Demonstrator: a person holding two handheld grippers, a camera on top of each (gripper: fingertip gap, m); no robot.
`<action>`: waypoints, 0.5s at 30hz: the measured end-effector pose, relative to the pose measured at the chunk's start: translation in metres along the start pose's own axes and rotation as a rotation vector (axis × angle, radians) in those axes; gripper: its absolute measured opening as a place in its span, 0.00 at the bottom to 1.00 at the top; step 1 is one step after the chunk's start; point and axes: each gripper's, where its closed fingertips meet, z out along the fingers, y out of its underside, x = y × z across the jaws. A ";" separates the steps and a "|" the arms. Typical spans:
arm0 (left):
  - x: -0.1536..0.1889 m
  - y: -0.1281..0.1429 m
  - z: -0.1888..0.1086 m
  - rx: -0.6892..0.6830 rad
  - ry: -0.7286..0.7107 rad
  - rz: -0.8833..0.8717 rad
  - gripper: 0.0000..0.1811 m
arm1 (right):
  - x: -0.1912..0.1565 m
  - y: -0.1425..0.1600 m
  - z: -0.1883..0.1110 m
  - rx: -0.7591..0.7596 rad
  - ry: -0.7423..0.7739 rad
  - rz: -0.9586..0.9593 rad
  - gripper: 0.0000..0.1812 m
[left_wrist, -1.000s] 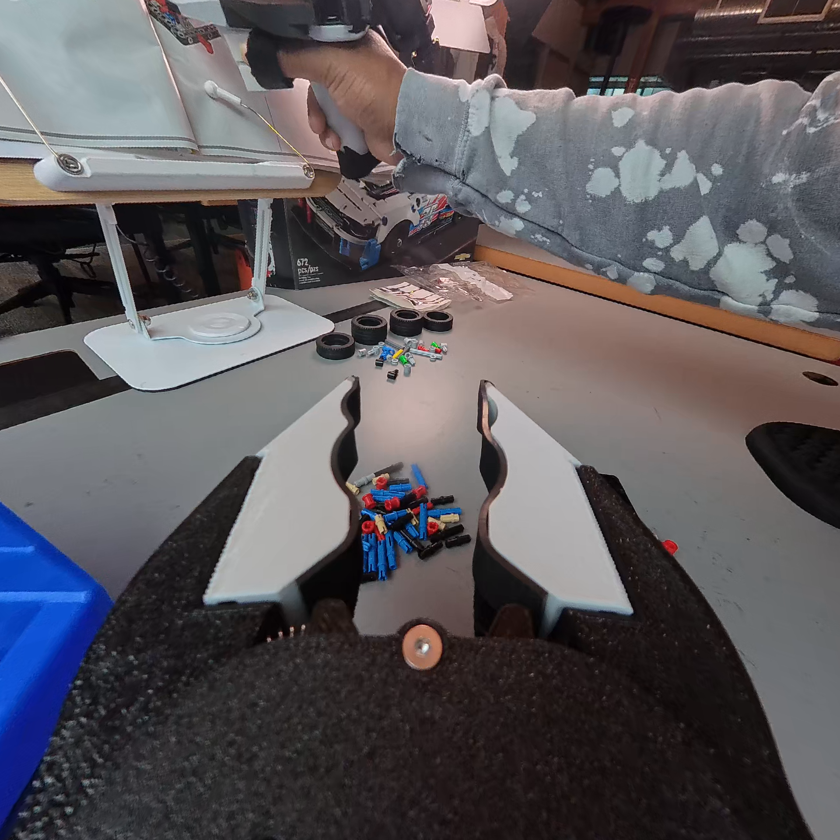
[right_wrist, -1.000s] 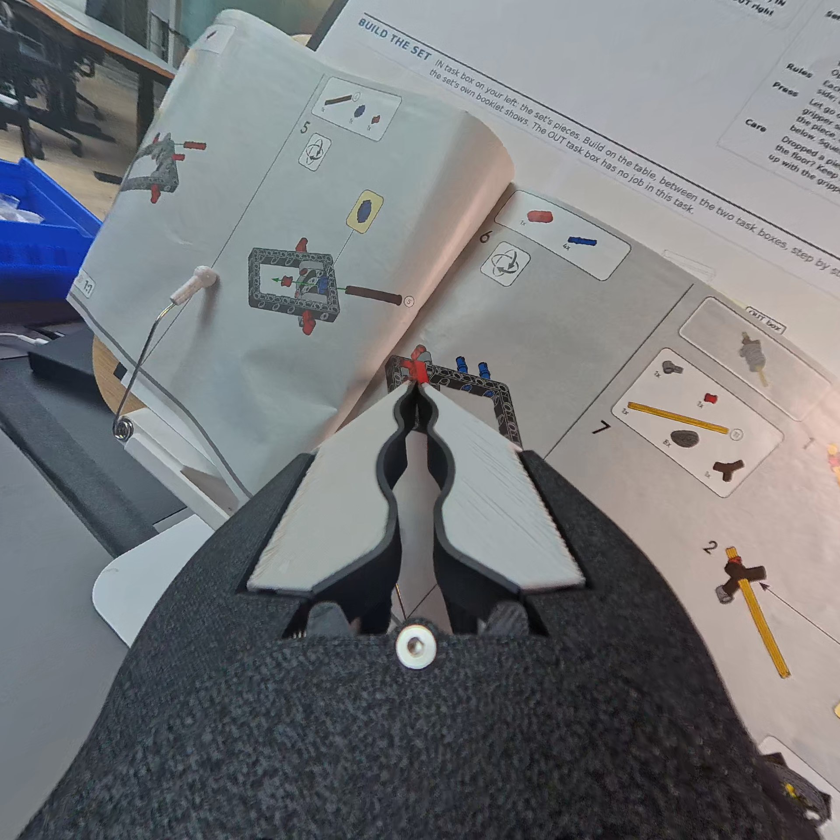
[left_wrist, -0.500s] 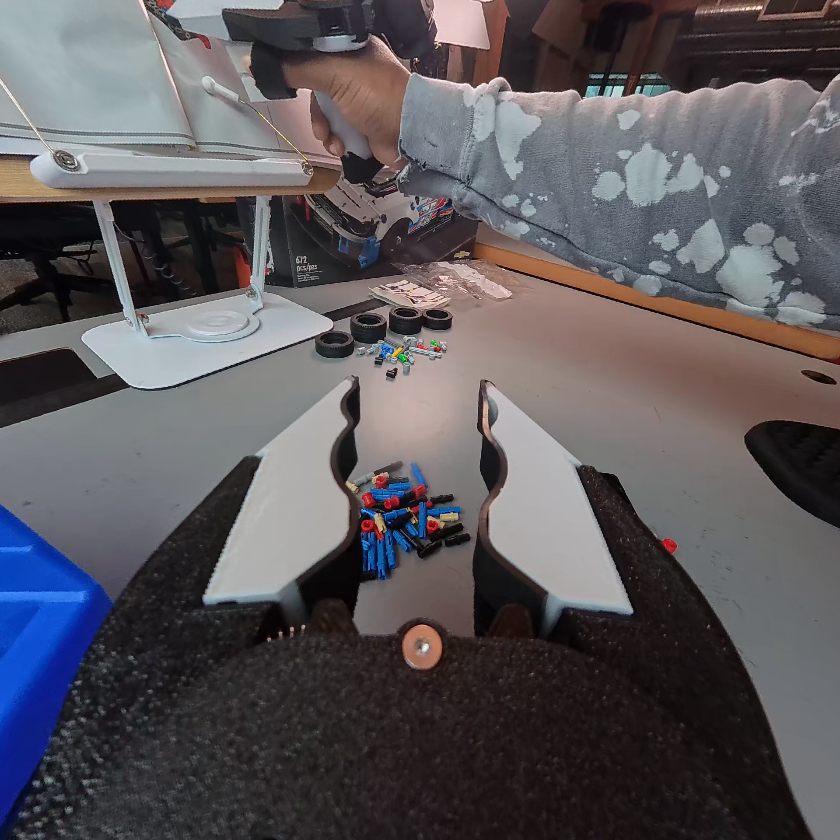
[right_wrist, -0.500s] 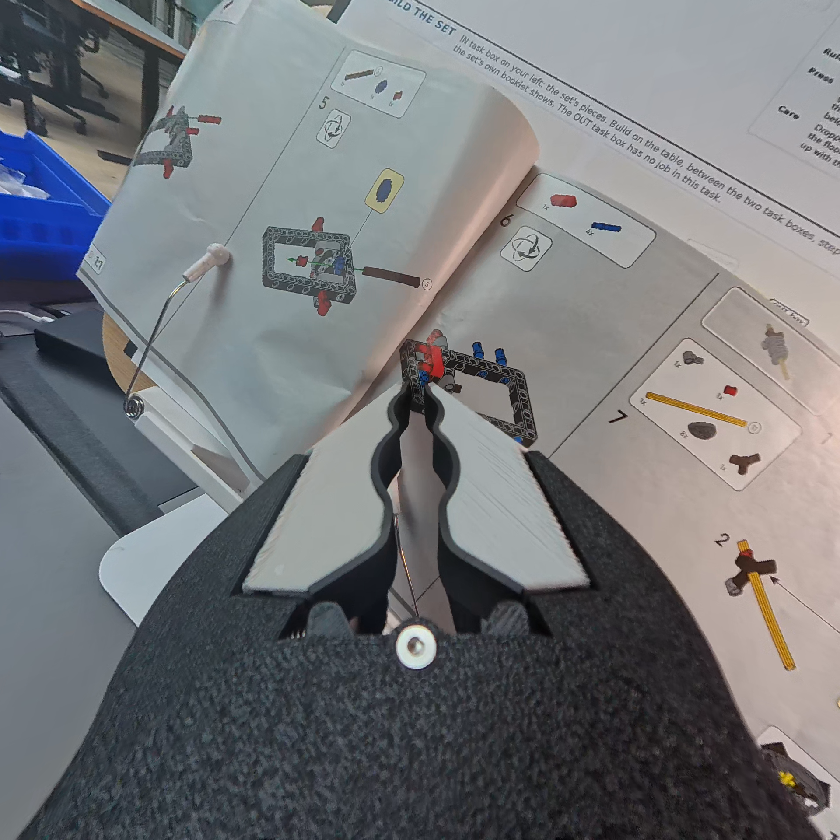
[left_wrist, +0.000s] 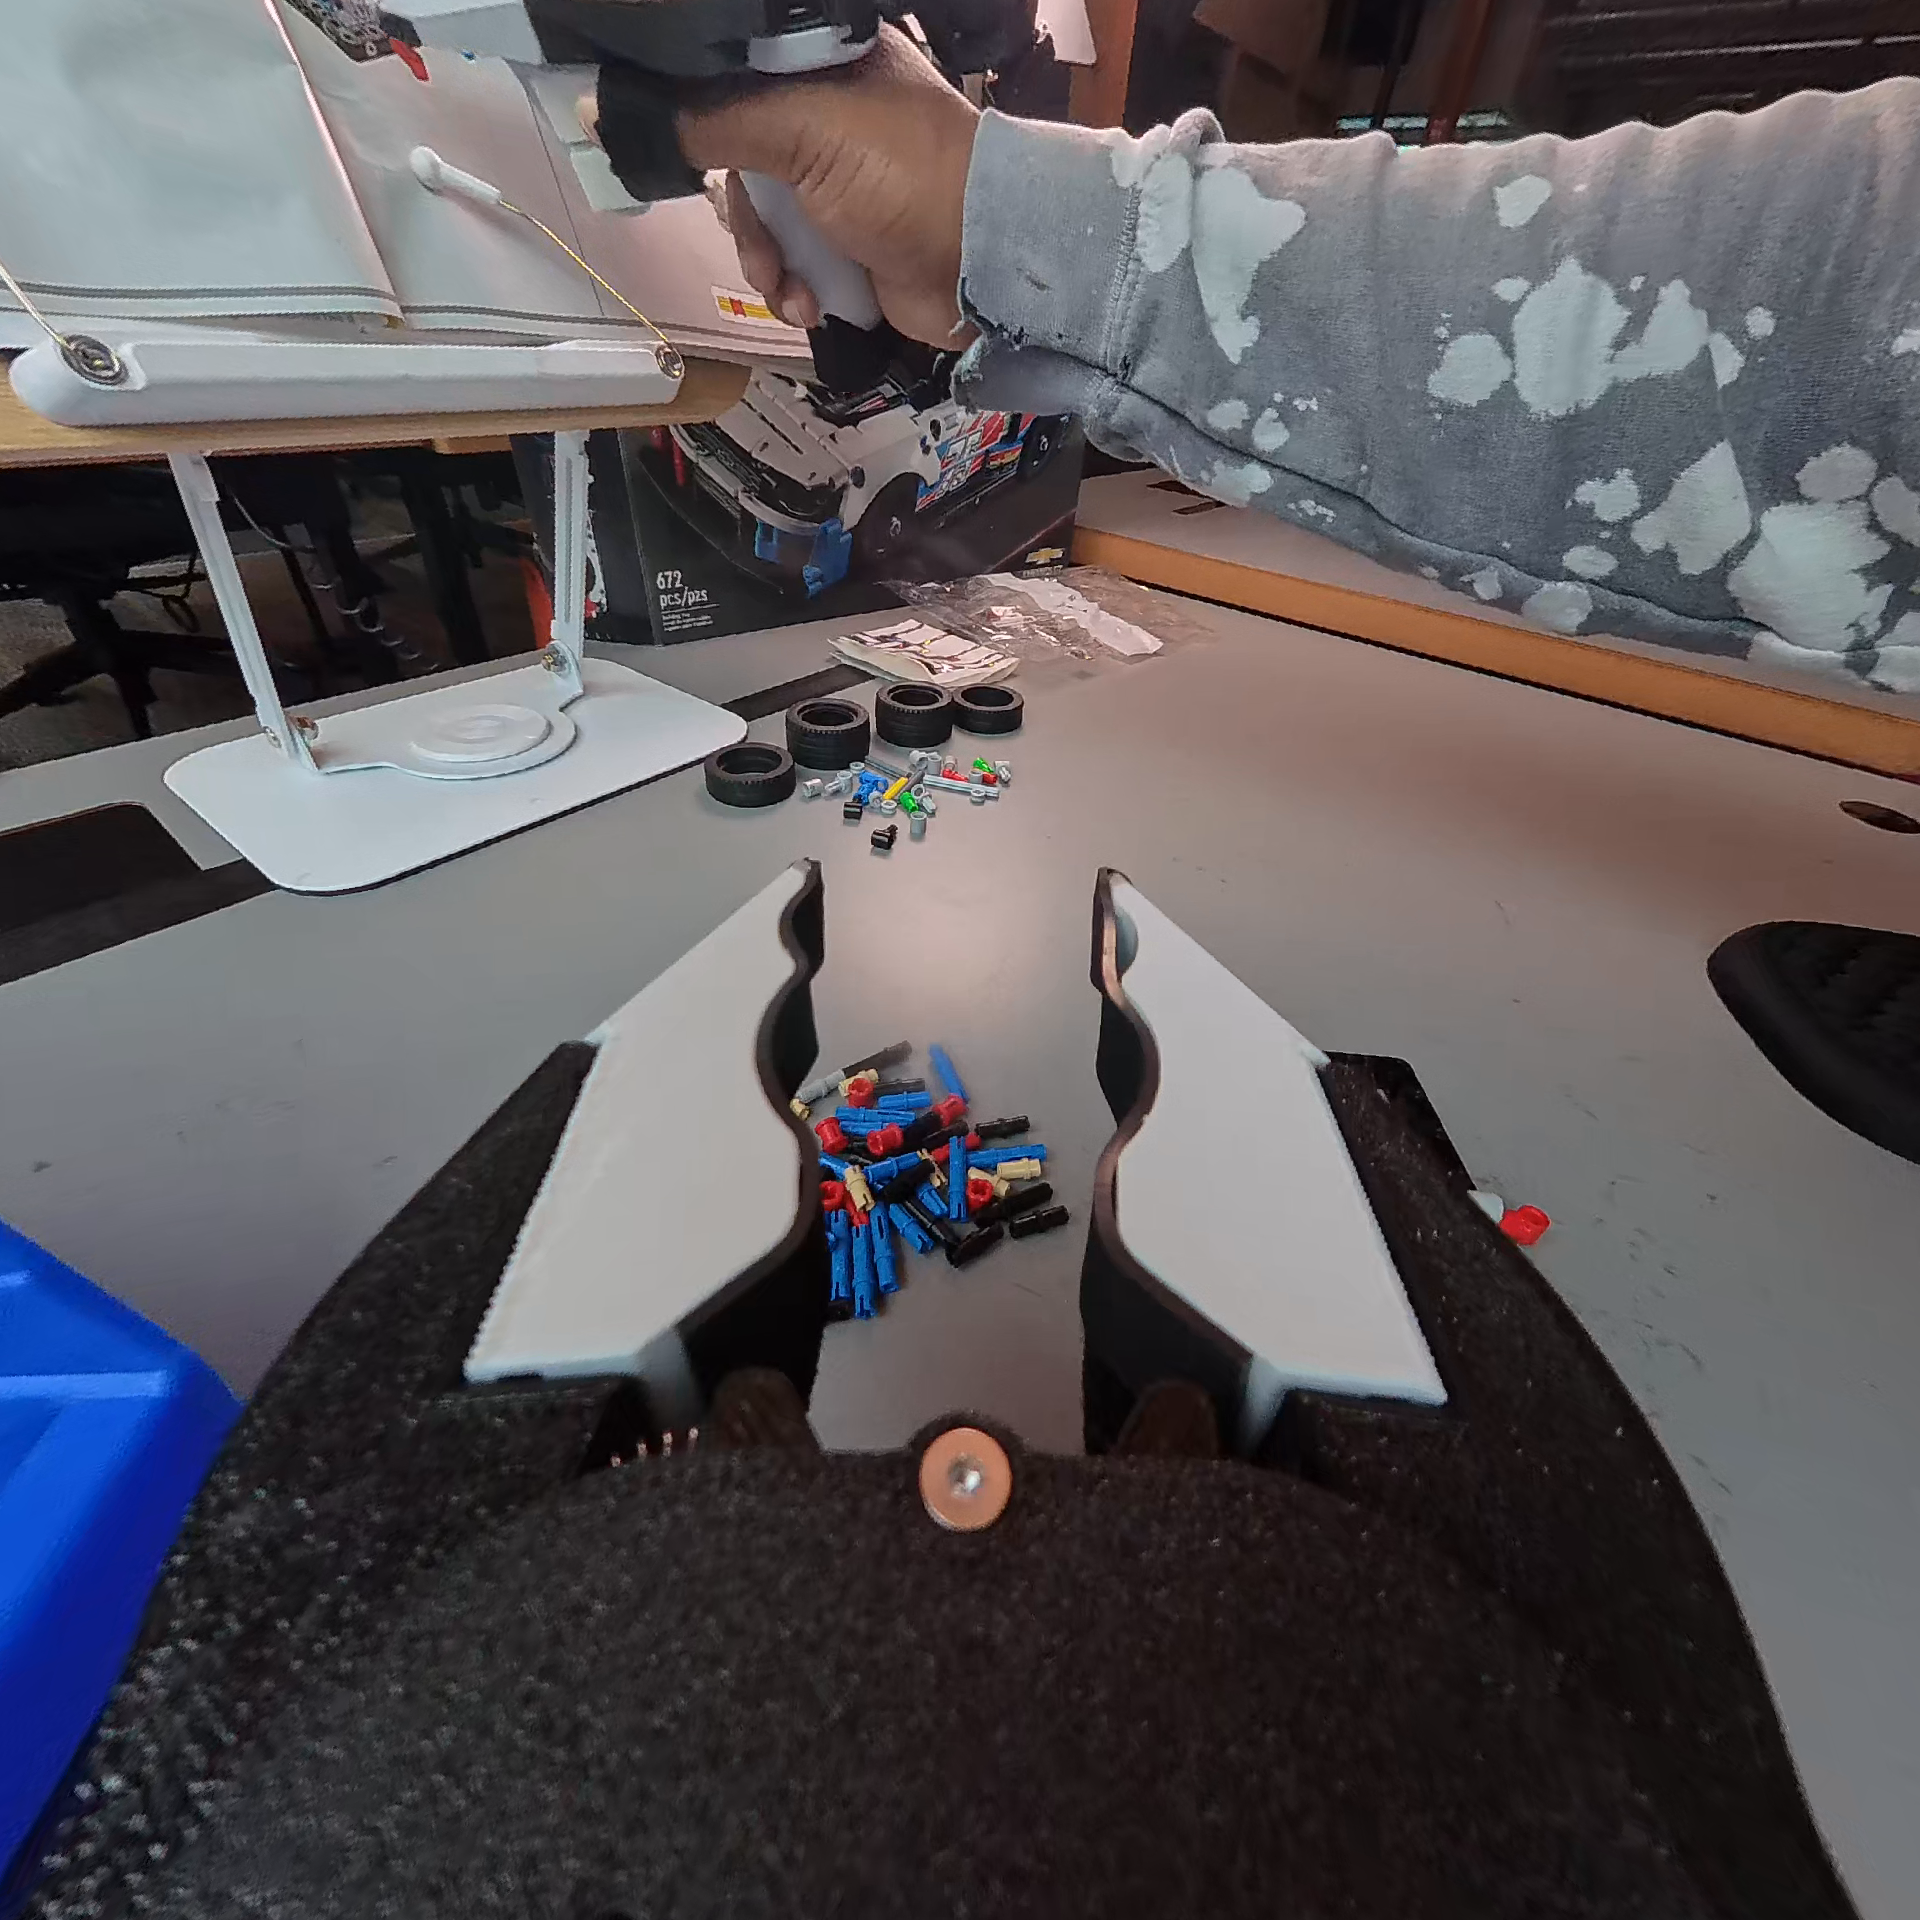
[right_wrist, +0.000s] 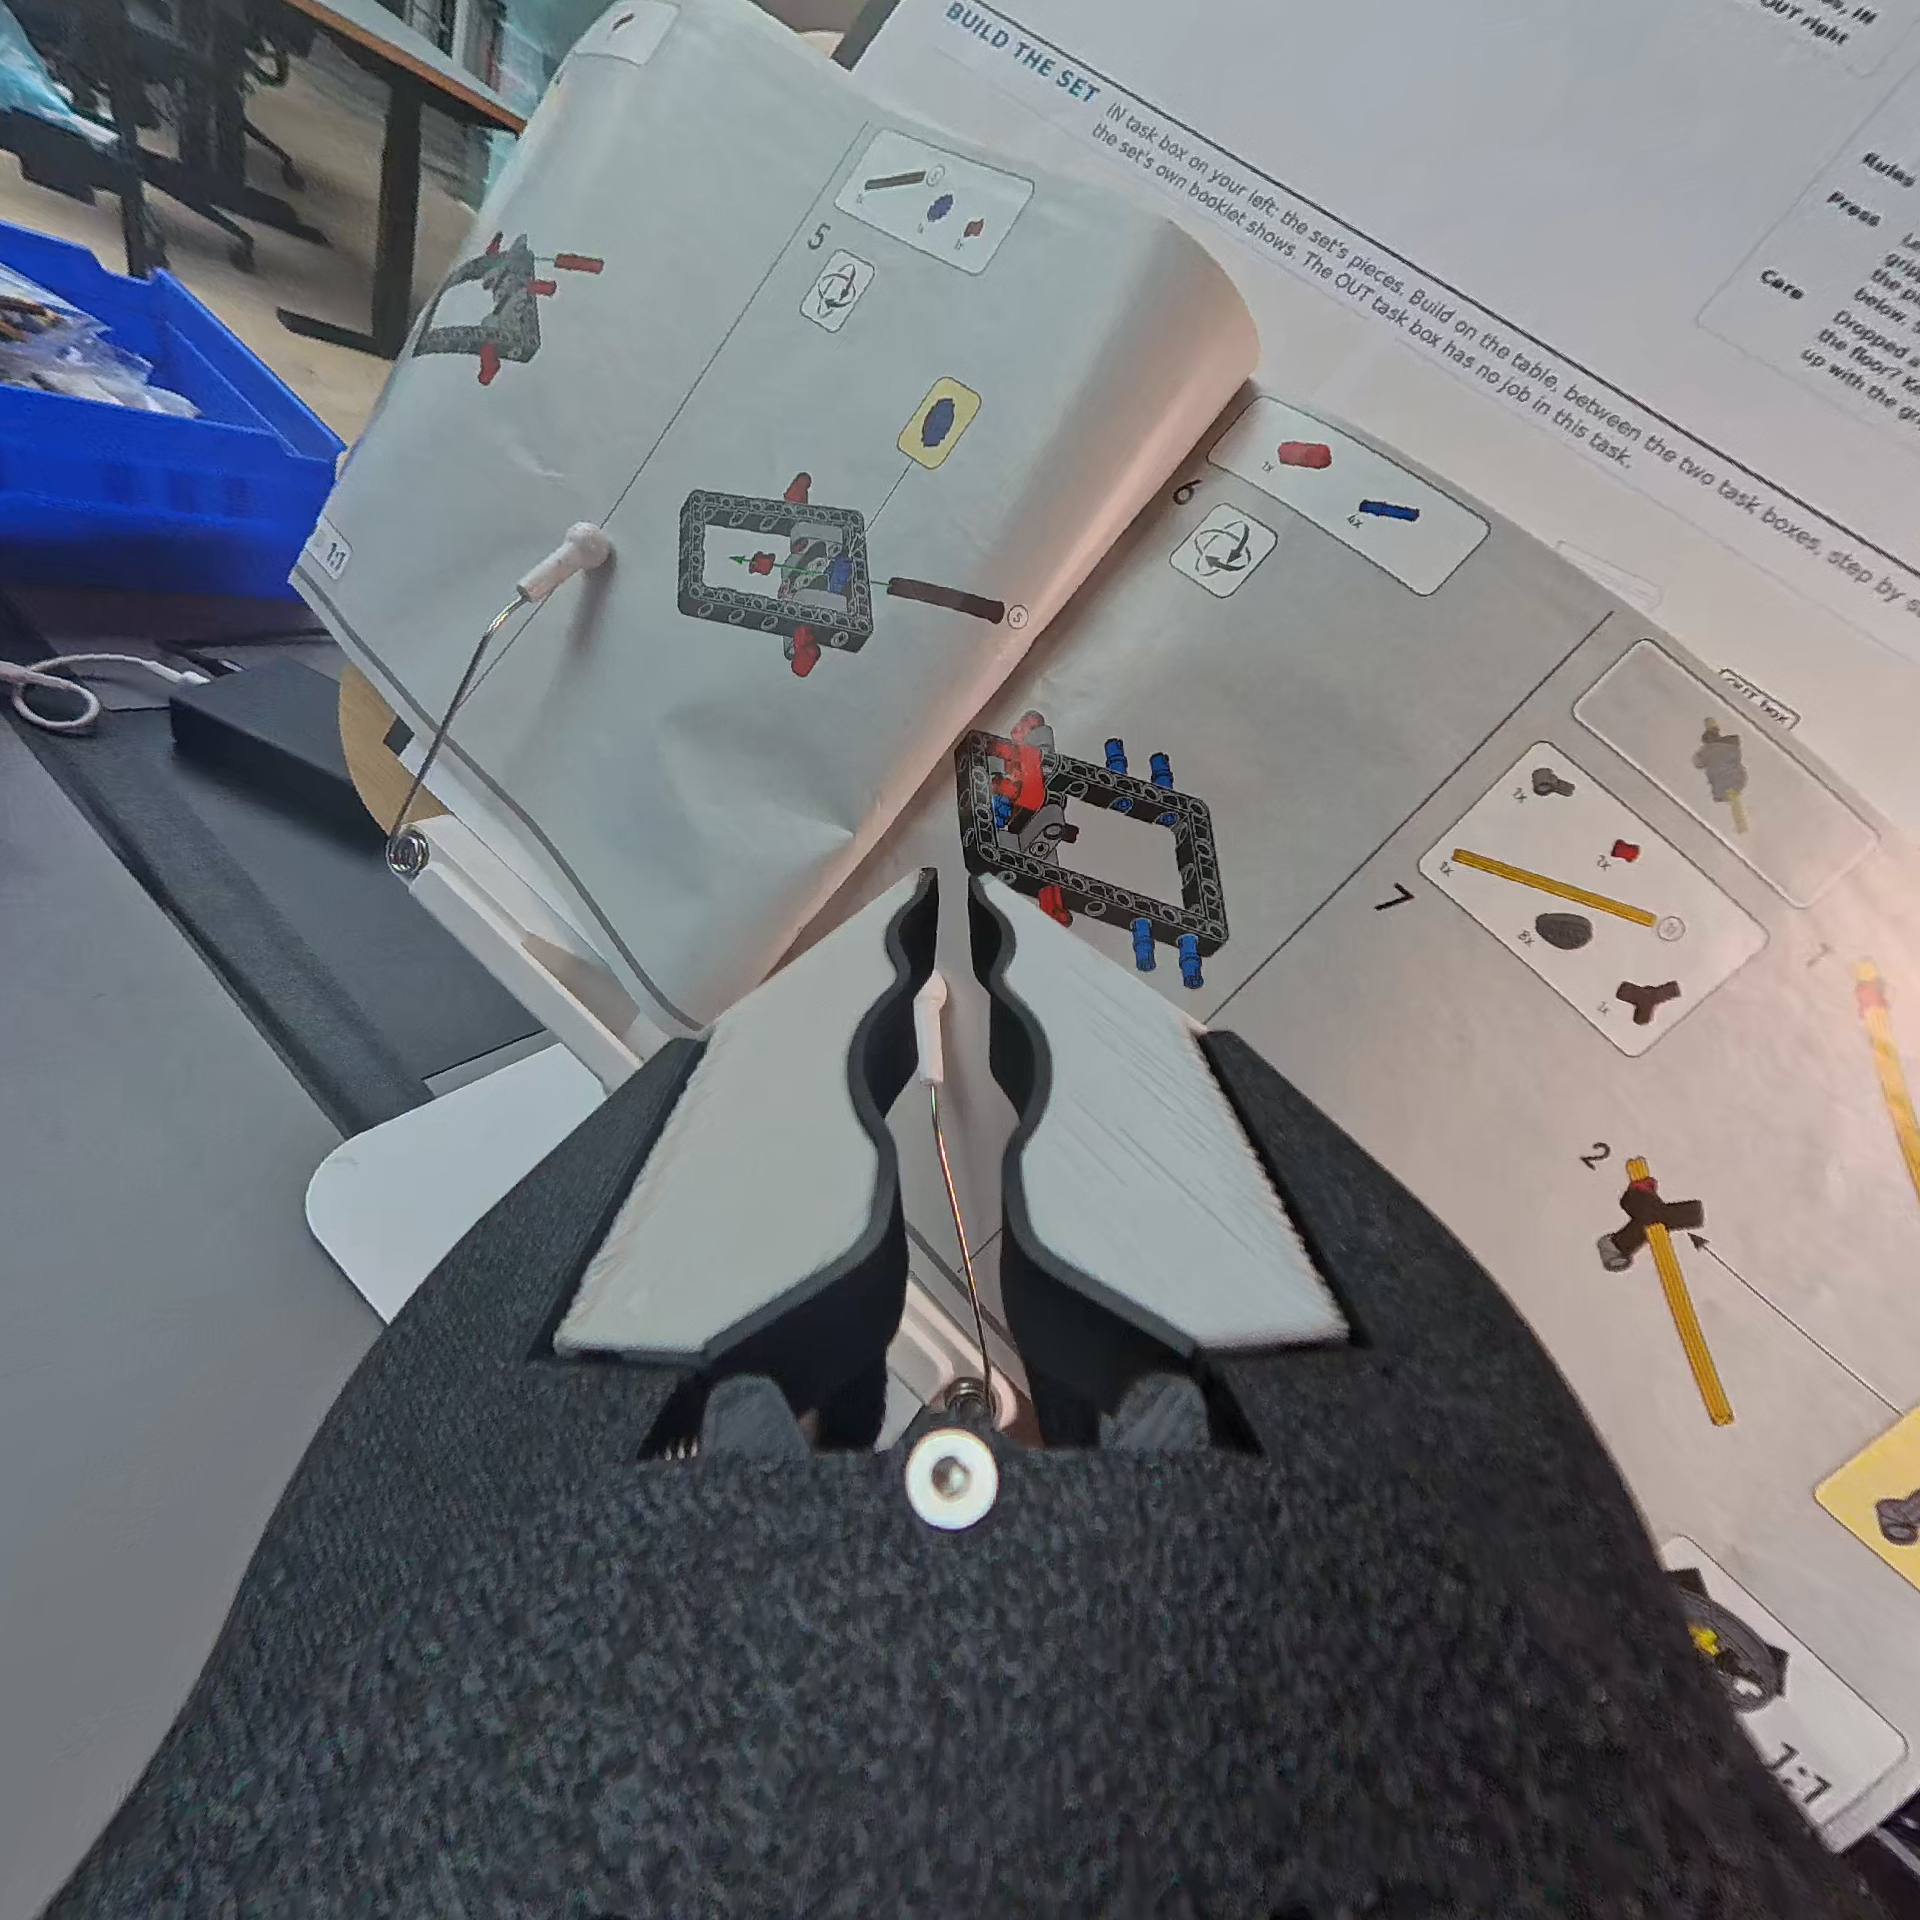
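My left gripper (left_wrist: 956, 883) is open and empty, low over the grey table (left_wrist: 1351, 935). A pile of small blue, black, red and tan pins (left_wrist: 925, 1174) lies between its fingers. My right gripper (right_wrist: 953, 883) holds nothing and its jaws stand only a narrow slit apart. It points at an open instruction booklet (right_wrist: 727, 416) on a white stand. The stand's wire page holder with a white tip (right_wrist: 928, 1023) shows in the gap between the fingers. In the left wrist view a hand (left_wrist: 862, 177) in a mottled grey sleeve holds the right gripper up at the booklet.
The stand's white base (left_wrist: 447, 769) sits at the back left. Black tyres (left_wrist: 831, 727), small mixed parts (left_wrist: 914, 784), plastic bags (left_wrist: 1039, 613) and a set box (left_wrist: 831, 520) lie behind. A blue bin (left_wrist: 73, 1455) is at the left, a red piece (left_wrist: 1522, 1224) at the right. My right fingertips sit around 35 cm from my left ones.
My right gripper has drawn back and down from the booklet, and its tips, touching before, now stand slightly apart. The left gripper has stayed still.
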 end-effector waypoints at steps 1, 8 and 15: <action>0.000 0.000 0.000 -0.001 0.001 0.000 0.28 | 0.000 0.001 0.000 -0.002 -0.001 0.002 0.03; 0.000 0.001 0.001 -0.003 0.009 -0.008 0.28 | -0.002 0.007 0.002 0.004 0.001 0.022 0.03; -0.001 0.000 0.000 0.001 0.013 -0.017 0.28 | -0.023 -0.005 -0.019 0.098 -0.013 0.096 0.05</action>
